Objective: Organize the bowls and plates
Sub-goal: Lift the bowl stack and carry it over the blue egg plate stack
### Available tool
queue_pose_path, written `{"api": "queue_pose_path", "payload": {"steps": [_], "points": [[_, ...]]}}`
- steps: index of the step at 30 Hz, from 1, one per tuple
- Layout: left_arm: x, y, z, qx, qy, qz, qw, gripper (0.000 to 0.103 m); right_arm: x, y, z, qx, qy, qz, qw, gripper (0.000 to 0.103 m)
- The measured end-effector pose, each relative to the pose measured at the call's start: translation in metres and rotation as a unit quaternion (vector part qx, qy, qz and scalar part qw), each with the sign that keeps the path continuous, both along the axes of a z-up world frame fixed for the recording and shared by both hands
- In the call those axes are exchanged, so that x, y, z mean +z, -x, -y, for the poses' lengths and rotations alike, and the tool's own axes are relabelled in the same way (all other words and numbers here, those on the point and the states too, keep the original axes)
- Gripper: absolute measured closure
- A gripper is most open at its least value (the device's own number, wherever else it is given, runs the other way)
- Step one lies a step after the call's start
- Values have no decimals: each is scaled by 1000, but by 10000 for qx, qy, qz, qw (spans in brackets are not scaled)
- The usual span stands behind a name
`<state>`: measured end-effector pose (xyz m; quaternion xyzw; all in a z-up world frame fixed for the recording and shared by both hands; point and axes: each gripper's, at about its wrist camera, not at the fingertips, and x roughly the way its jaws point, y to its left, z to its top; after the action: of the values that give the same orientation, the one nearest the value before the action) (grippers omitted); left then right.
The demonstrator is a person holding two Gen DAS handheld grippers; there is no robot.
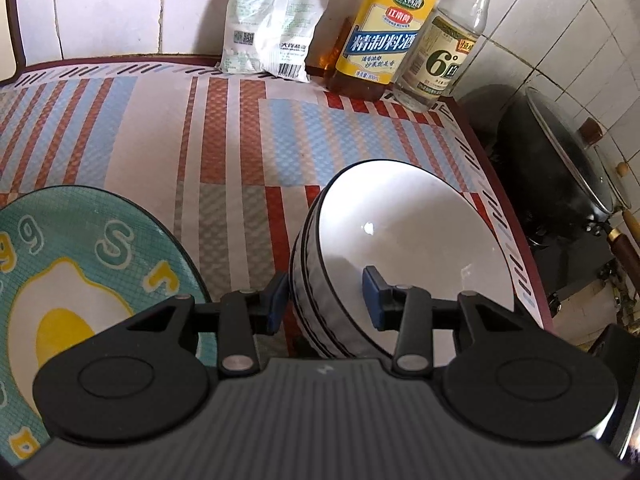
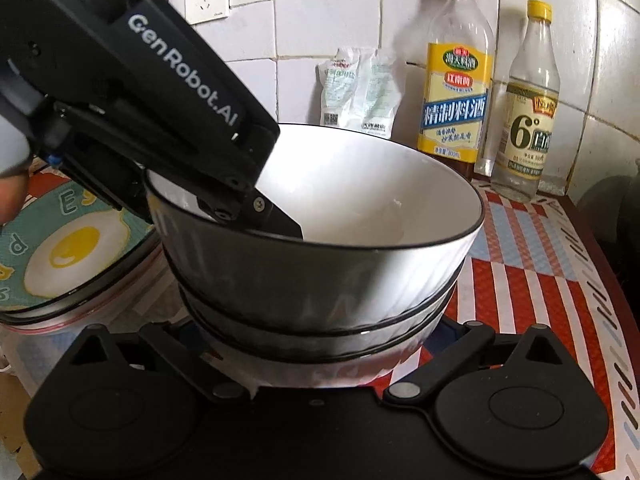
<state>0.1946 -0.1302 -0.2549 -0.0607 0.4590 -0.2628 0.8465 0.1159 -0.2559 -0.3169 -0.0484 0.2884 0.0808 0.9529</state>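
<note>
A stack of three white bowls with black rims [image 1: 400, 232] [image 2: 320, 280] sits on the striped mat [image 1: 200, 140]. My left gripper [image 1: 324, 300] is shut on the stack's near wall. One blue pad presses the outside, and the other finger [image 2: 280, 222] is inside the top bowl. My right gripper [image 2: 316, 340] sits low in front of the stack's foot with its arms spread wide. Its fingertips are hidden under the bowls. A teal plate with a fried-egg picture [image 1: 80, 280] [image 2: 68, 252] lies to the left, resting on another dish with a reddish rim [image 2: 80, 322].
Two tall bottles [image 1: 384, 32] [image 1: 444, 48] and white bags [image 1: 268, 20] line the tiled back wall. A black wok with a glass lid [image 1: 560, 160] sits on the stove past the mat's right edge. A hand [image 2: 10, 196] shows at the far left.
</note>
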Motion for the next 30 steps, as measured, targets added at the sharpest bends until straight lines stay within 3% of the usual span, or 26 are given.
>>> {"api": "queue_pose_path", "payload": {"steps": [5, 18, 23, 30], "points": [[10, 0, -10, 7, 47, 22, 10000, 65, 7, 1, -8, 54, 67, 70, 9999, 1], [75, 25, -82, 397, 139, 596, 9973, 65, 78, -2, -62, 545, 217, 446, 9973, 1], [76, 28, -126, 731, 74, 440, 9963, 65, 80, -4, -99, 884, 129, 432, 9951, 1], [48, 21, -166, 1100, -19, 74, 9939, 65, 57, -14, -136, 1124, -202, 91, 9934, 1]]}}
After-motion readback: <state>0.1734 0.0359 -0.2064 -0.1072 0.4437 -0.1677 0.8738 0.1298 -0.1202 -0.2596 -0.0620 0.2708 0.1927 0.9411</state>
